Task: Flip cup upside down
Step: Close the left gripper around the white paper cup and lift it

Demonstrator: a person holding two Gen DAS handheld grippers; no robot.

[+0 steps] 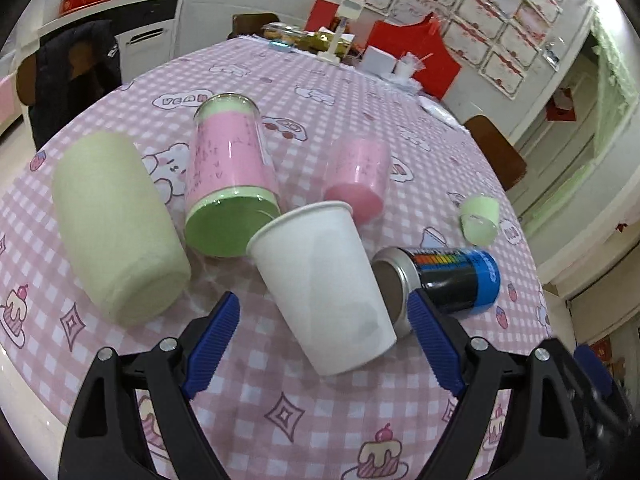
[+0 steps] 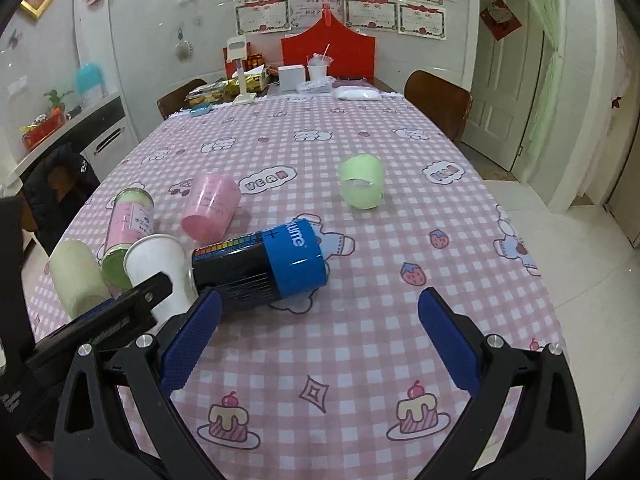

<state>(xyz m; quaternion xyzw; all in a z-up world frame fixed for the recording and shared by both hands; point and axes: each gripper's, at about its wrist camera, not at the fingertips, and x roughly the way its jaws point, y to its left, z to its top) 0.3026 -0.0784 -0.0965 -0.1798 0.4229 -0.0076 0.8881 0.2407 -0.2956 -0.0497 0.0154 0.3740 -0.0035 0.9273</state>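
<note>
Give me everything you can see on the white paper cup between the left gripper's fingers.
The white paper cup is plain, unprinted, with a rolled rim and tapered wall. It stands mouth-up but tilted in the fisheye view, on the pink checked tablecloth. The left gripper is open around it, fingers clear of the wall. The blue-and-black can lies against its right side; the green-lidded pink canister lies just behind.

Each gripper, left (image 1: 323, 332) and right (image 2: 320, 330), is built from black arms, ribbed blue pads and silver screws.
</note>
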